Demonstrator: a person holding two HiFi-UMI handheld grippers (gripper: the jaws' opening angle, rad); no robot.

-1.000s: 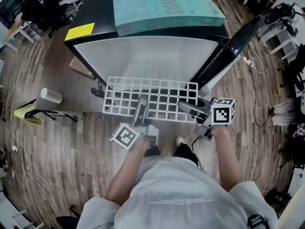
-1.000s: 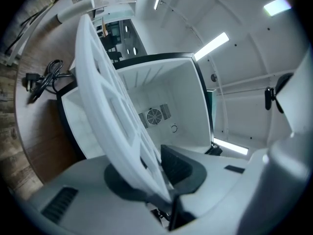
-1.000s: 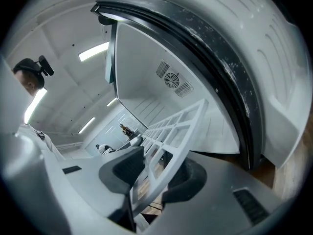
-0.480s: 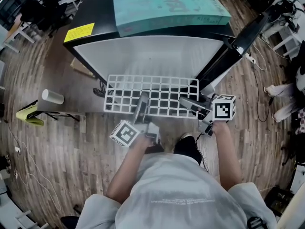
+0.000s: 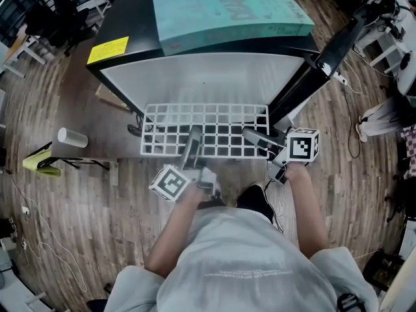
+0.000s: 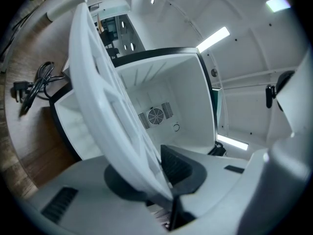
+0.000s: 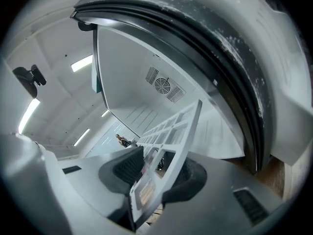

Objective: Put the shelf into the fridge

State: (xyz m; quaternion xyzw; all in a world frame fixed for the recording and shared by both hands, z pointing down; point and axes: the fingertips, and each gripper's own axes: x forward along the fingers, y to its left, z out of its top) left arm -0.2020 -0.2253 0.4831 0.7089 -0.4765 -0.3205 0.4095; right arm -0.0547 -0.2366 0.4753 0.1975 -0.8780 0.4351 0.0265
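Observation:
The white grid shelf hangs level in front of the open fridge, its far edge at the mouth of the white interior. My left gripper is shut on the shelf's near edge at the middle, and my right gripper is shut on its near right corner. In the left gripper view the shelf runs edge-on out from between the pads, toward the fridge's back wall with its fan. In the right gripper view the shelf stands between the pads beside the door seal.
A teal box and a yellow label lie on the fridge's black top. The black door stands open at the right. A white roll rests on a low stand at the left. Cables lie on the wooden floor.
Both grippers and the shelf have shifted a little toward the fridge's opening. Both grips are unchanged.

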